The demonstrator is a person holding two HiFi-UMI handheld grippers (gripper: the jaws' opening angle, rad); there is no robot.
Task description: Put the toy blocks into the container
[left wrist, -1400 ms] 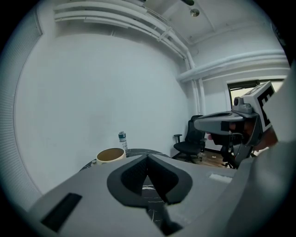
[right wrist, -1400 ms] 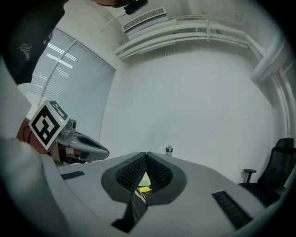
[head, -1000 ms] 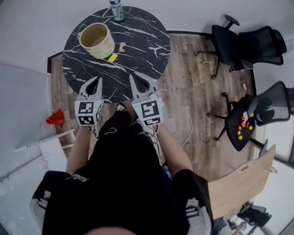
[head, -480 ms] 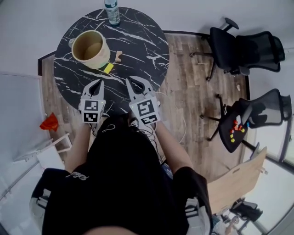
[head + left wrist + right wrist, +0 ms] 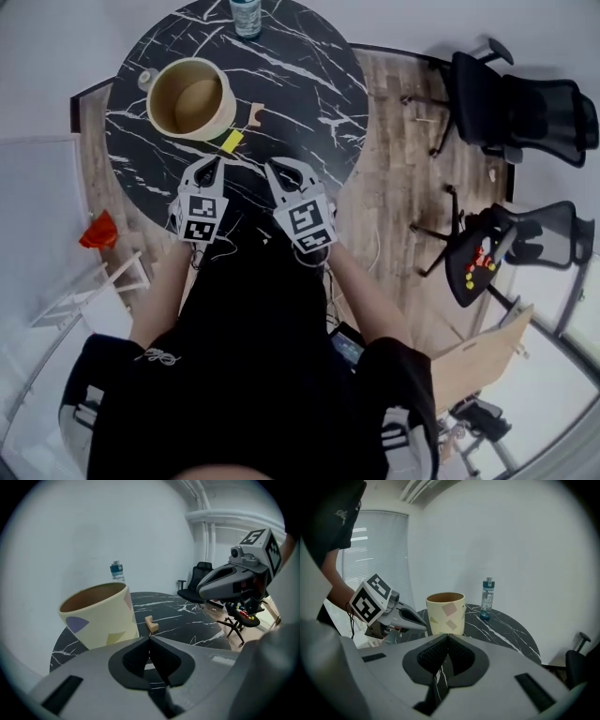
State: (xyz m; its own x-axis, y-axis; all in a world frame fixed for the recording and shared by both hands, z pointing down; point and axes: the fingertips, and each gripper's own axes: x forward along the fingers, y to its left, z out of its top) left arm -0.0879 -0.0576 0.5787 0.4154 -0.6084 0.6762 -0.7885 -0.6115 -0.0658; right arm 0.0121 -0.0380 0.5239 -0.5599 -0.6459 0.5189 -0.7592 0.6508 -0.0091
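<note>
Left gripper (image 5: 207,167) has neared the yellow block (image 5: 232,142).

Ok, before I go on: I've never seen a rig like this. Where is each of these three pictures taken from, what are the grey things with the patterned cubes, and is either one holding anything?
There is no robot arm here. A person stands at a round black table with a two-jaw gripper in each hand; the patterned cubes are part of the grippers. The top-down picture comes from a camera on the person's head. The other two come from cameras riding on the grippers, each looking along its own jaws. The left gripper and the right gripper both have their jaws together, with nothing between them. On the table stand a cream container and, at the far edge, a bottle. A yellow block and a wooden block lie on the table beside the container.
</note>
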